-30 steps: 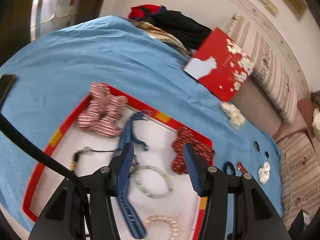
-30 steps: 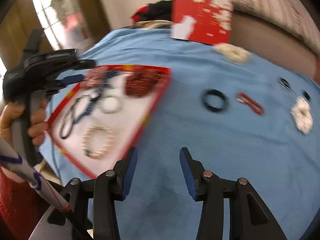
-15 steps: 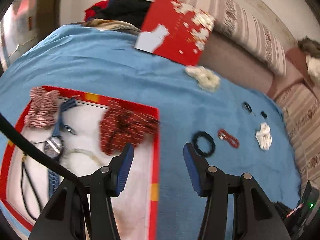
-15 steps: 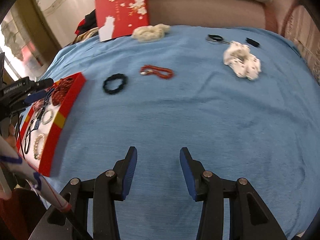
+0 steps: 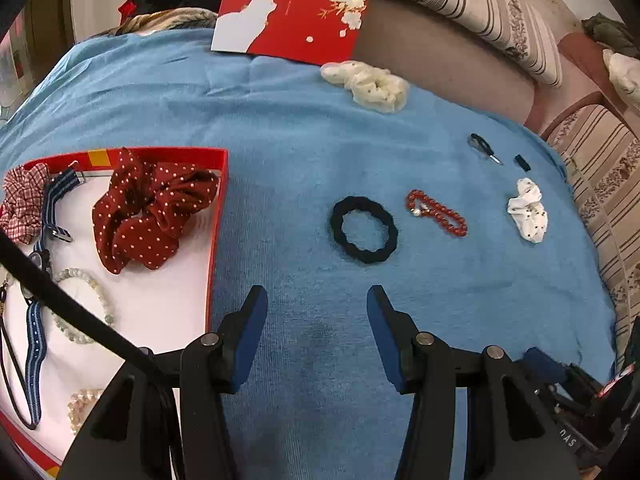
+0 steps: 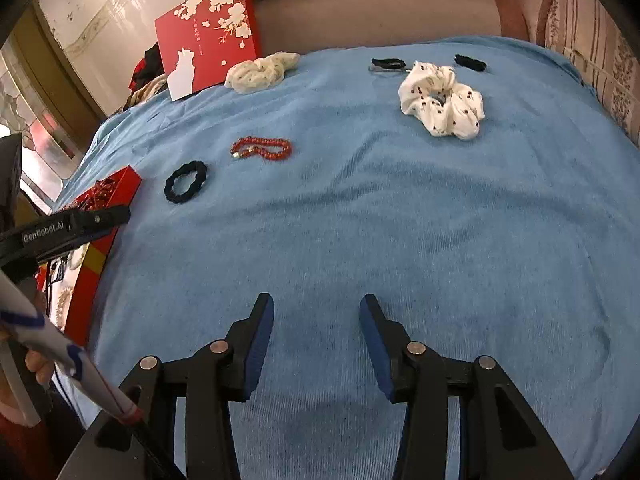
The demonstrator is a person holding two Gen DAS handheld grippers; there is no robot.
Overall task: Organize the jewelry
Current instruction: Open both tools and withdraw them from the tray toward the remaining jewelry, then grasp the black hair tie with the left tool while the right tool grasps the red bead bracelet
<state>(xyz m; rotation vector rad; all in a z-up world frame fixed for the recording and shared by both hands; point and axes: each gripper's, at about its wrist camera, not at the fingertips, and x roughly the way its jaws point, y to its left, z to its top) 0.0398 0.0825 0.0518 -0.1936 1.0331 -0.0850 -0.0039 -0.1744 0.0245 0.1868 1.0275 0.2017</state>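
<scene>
Far left sits the shallow red-rimmed tray w/ white floor (image 5: 218,216), already holding a checked red-and-white fabric scrunchie (image 5: 22,204), a navy striped strap (image 5: 54,200), a dark red white-dotted scrunchie (image 5: 152,216), a pale bead bracelet (image 5: 86,308) & a pearl bracelet (image 5: 82,404) near the front edge. Just right of the tray rim the left gripper (image 5: 316,312) hangs over bare blue cloth (image 5: 280,128), claw spread, nothing btwn the blue pads. Ahead of it, slightly right, lies the black braided hair tie (image 5: 363,229), then the red bead bracelet w/ a pearl (image 5: 436,213), then a white dotted scrunchie (image 5: 528,214); two small black clips (image 5: 484,147) sit beyond that, and a cream scrunchie (image 5: 368,82) lies near the red flower-print box lid (image 5: 296,4) propped at the back. Right gripper (image 6: 316,316) is over empty cloth too, well apart from the white scrunchie, claw spread and bare. Looks like the in-between step: tray part-filled, both claws reaching for the next loose piece. Next move, I'd guess: left drops onto the black tie, nearest to it, pads astride one side of the loop, pinch w/o bunching cloth, then carry it left into the tray; right likely goes for the white scrunchie or the beads.
</scene>
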